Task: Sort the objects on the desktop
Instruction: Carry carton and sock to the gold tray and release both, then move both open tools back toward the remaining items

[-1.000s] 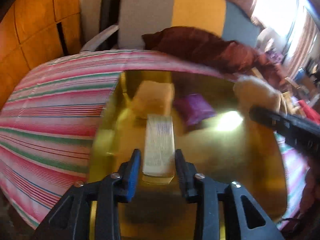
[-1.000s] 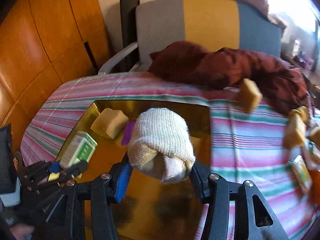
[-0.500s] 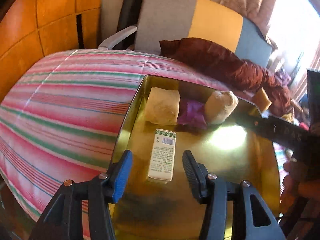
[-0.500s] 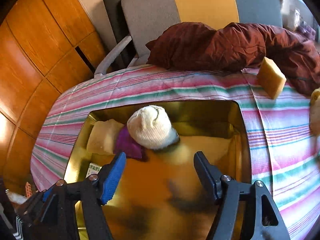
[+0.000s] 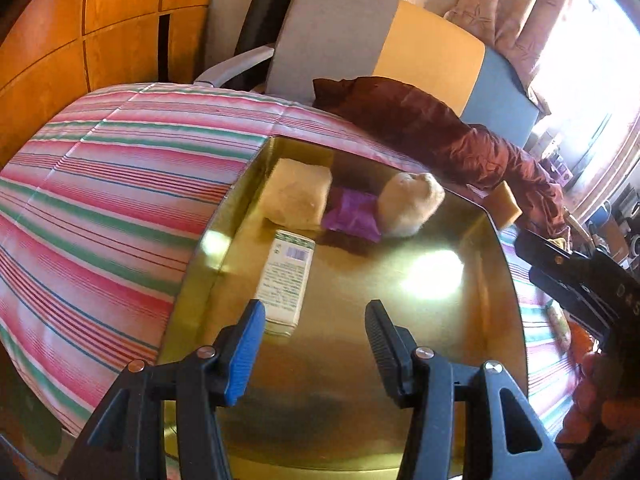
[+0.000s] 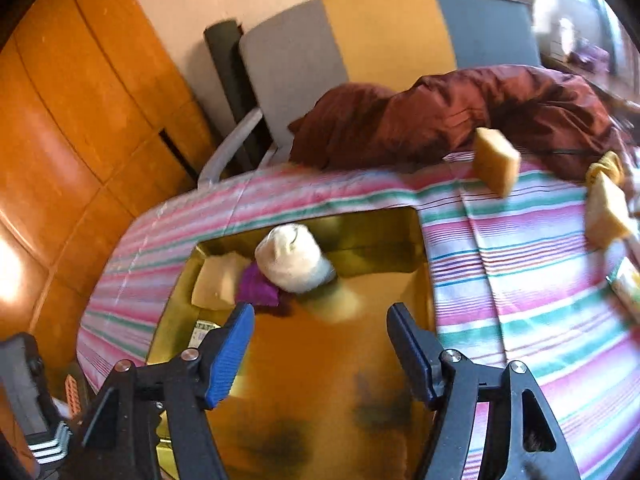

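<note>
On the gold tray (image 5: 460, 344), the carton (image 5: 286, 280) lies pointing away, both claws gaping empty.

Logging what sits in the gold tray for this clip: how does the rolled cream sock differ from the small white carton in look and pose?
The sock is a soft, rounded knit bundle; the carton is a flat-sided printed box with a barcode. The sock sits at the tray's far side touching the purple packet; the carton lies flat, nearer the open left gripper, clear of its fingers. Both rest inside the gold tray, ungripped.
</note>
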Available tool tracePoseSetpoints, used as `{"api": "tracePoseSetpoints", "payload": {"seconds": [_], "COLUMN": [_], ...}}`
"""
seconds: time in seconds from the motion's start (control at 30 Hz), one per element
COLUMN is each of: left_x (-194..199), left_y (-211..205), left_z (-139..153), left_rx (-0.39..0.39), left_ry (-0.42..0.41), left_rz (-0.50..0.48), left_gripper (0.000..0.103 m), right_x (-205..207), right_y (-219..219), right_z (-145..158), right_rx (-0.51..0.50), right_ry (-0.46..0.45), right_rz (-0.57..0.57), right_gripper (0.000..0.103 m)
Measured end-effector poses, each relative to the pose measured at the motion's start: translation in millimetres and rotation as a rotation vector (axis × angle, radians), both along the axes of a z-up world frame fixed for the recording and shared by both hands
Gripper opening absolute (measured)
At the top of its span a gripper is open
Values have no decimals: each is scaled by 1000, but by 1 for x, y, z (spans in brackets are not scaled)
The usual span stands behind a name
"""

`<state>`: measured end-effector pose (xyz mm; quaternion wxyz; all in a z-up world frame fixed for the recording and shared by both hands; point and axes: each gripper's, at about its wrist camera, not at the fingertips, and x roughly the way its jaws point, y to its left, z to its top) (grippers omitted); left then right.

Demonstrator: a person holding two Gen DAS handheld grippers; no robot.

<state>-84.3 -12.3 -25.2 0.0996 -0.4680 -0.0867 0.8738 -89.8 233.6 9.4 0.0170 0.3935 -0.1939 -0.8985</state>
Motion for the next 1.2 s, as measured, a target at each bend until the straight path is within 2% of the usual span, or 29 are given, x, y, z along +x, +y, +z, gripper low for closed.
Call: {"api": "tracePoseSetpoints", "payload": {"seconds": [0.27,0.7,0.77,0.9,0.97,1.1,1.2], "left_x": [20,67,76,90,98,105,106], "left_y": [44,149,165,185,190,197,198], "left_z": [9,20,21,22,22,18,15], "left_rx": [4,-44,-52,-68,-80,-106,-99], "left_ry": [33,70,80,86,91,90,76], "left_rz": [-80,-338,-379,-436,-457,-480,-483], "left_gripper": [53,53,53,53,53,53,53], "right_x": [47,110,107,77,66,48,46], "right_y": [48,156,174,218,232,261,262], "right_z": [-1,-48,-54,-64,-66,-78,-83], "right_rx": [-8,74,109,273,322,309,341], "right_ry": [16,-78,-86,-154,-175,-236,-260], "right_rz": [-94,-260,-246,-209,-222,-197,-163], "right_gripper": [67,67,67,67,67,67,68]}}
